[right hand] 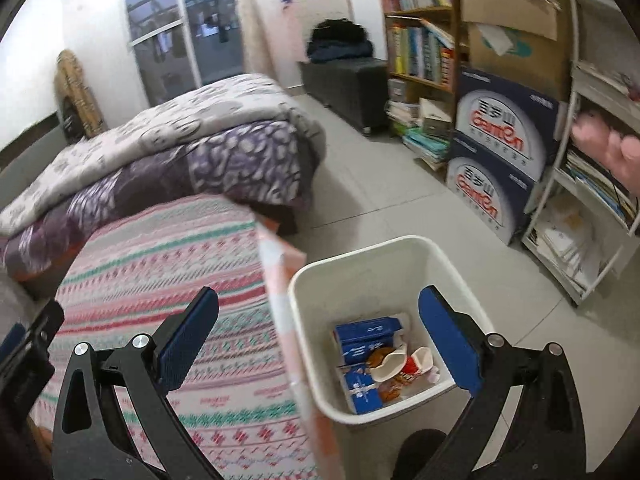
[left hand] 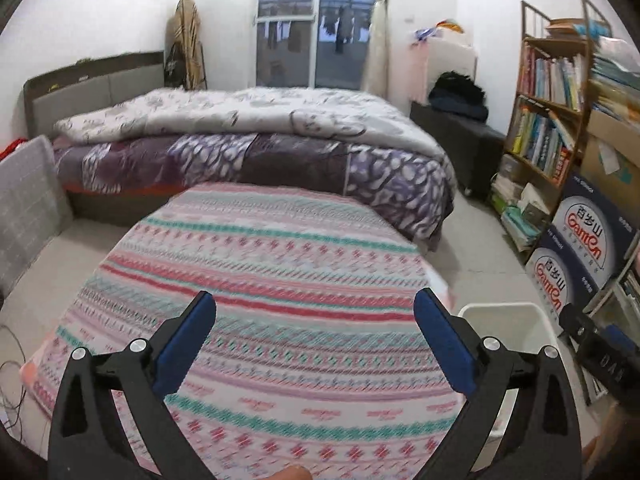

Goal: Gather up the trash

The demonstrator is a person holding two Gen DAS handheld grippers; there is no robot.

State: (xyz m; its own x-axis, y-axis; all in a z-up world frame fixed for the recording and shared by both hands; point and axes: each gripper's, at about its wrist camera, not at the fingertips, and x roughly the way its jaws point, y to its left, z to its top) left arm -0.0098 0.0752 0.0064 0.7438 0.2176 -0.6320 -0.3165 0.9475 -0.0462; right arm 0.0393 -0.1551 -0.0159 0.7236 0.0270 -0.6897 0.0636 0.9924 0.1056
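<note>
A white trash bin stands on the floor against the right edge of a table covered with a pink and teal patterned cloth. Inside it lie blue cartons, a red and white cup and brown wrappers. My right gripper is open and empty, straddling the table edge and the bin's left rim from above. My left gripper is wide open over the cloth with nothing between its fingers. The bin's rim shows to its right. No loose trash shows on the cloth.
A bed with a purple and grey quilt lies beyond the table. Bookshelves and stacked blue and white cartons line the right wall, with a white shelf unit nearer. Tiled floor lies between bed and shelves.
</note>
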